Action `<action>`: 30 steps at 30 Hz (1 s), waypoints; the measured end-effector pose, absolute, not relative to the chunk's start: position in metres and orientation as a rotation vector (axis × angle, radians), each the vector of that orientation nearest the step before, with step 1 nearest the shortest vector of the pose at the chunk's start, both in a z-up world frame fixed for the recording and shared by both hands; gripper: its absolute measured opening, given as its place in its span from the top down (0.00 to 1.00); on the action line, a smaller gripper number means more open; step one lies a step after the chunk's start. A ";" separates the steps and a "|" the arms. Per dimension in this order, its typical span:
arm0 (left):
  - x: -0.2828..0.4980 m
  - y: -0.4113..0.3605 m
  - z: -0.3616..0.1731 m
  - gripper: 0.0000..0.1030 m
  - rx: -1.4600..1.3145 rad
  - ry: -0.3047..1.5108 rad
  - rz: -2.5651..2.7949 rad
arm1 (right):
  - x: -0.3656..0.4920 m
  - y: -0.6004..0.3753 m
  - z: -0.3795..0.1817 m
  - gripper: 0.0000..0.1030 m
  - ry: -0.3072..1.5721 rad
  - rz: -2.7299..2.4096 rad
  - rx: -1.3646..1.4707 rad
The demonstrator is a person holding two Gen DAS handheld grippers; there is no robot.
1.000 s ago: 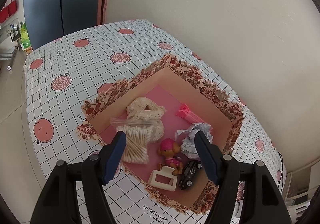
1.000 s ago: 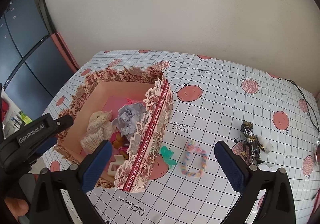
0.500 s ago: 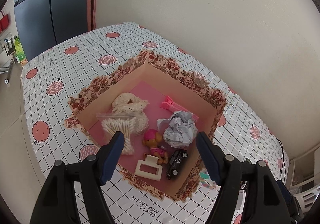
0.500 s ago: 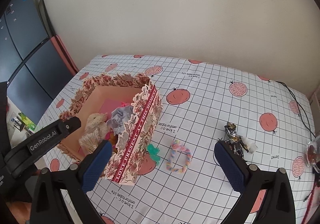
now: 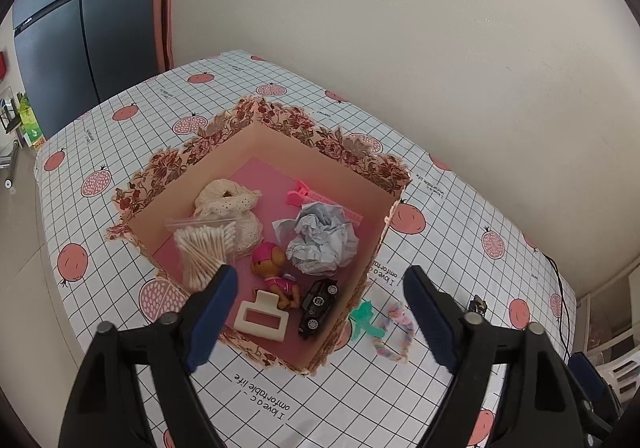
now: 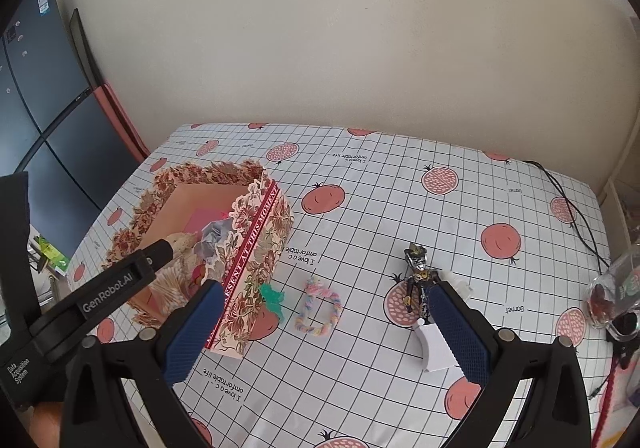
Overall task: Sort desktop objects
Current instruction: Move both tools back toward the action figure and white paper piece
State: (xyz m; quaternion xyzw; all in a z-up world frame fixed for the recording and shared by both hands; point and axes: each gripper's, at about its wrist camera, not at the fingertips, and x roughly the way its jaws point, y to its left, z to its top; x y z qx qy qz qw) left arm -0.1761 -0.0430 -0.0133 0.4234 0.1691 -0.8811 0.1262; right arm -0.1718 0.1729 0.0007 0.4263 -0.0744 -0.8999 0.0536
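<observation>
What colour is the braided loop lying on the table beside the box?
Pastel mix of pink, yellow, blue and white; the braided loop shows best in the right wrist view.

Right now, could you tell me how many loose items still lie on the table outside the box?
4: green clip against the box, pastel loop beside it, figure, white piece beside the figure.
</observation>
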 end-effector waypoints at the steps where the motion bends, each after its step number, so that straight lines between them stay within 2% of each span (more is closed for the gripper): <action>1: -0.175 -0.039 -0.012 0.10 1.230 0.484 -2.573 | -0.171 0.177 0.002 0.00 -0.236 -2.742 1.293; 12: -0.171 0.012 -0.008 0.10 1.254 0.388 -2.696 | -0.153 0.222 0.012 0.00 -0.313 -2.803 1.281; 25: -0.172 0.045 -0.017 0.09 1.292 0.374 -2.778 | -0.144 0.261 0.009 0.00 -0.381 -2.850 1.305; 30: -0.177 0.056 -0.027 0.00 1.273 0.318 -2.841 | -0.146 0.274 -0.002 0.00 -0.421 -2.856 1.351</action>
